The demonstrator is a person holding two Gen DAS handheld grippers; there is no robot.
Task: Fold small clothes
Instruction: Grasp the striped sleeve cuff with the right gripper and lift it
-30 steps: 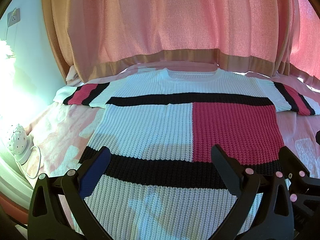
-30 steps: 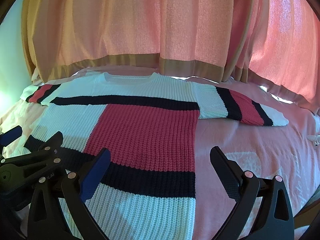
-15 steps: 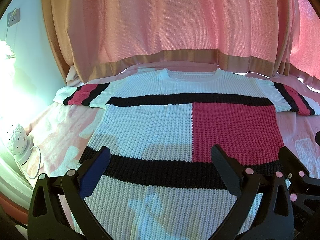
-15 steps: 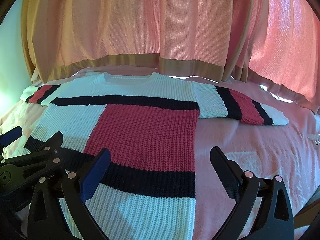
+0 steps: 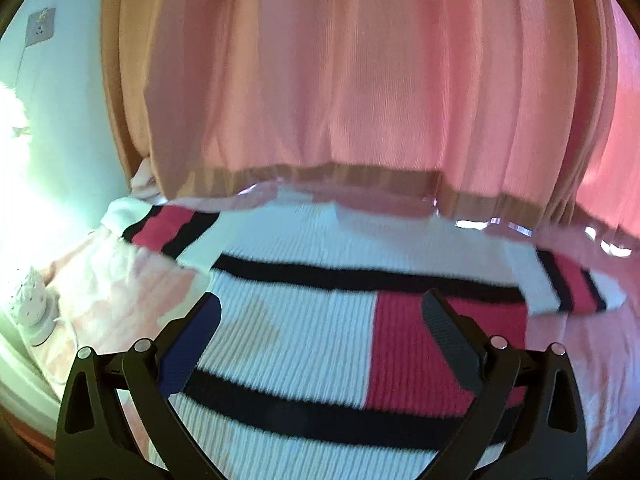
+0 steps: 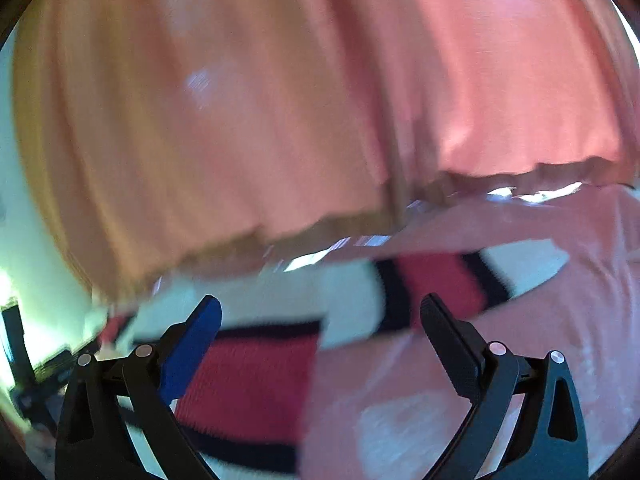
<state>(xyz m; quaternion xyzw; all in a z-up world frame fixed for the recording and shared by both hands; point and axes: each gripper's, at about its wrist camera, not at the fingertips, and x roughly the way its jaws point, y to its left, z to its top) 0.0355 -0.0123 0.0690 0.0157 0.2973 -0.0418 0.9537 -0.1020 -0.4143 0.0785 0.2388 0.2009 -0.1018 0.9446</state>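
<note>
Both pairs of fingers stand spread wide with nothing between them: the left gripper (image 5: 320,312) hangs over the body of the white, black and red colour-block knitted sweater (image 5: 296,320), and the right gripper (image 6: 320,314) hangs over that garment's right shoulder and sleeve. Neither looks to be touching the knit.

The sweater lies flat on the pink patterned bedspread (image 5: 116,296), spread out ahead of and beneath the fingers. Its long axis, sleeve tip to sleeve tip, runs crosswise to both grippers, with the neckline at the far side under the hem of the pink curtain (image 5: 360,80). From the left gripper's fingers, the left striped sleeve (image 5: 172,230) lies ahead and off to the left, well apart. From the right gripper's fingers, the right striped sleeve (image 6: 460,280) lies just ahead and a little to the right, tapering out onto bare bedspread. By that reading the right gripper is the nearer to a sleeve, and a sleeve fold inward would plausibly start there.

The left wrist view shows the whole chest, both sleeves and a small white dotted object (image 5: 32,300) at the bed's left edge. The right wrist view is heavily blurred, hides the left sleeve, but shows the right sleeve's cuff end and the open bedspread beyond it.
</note>
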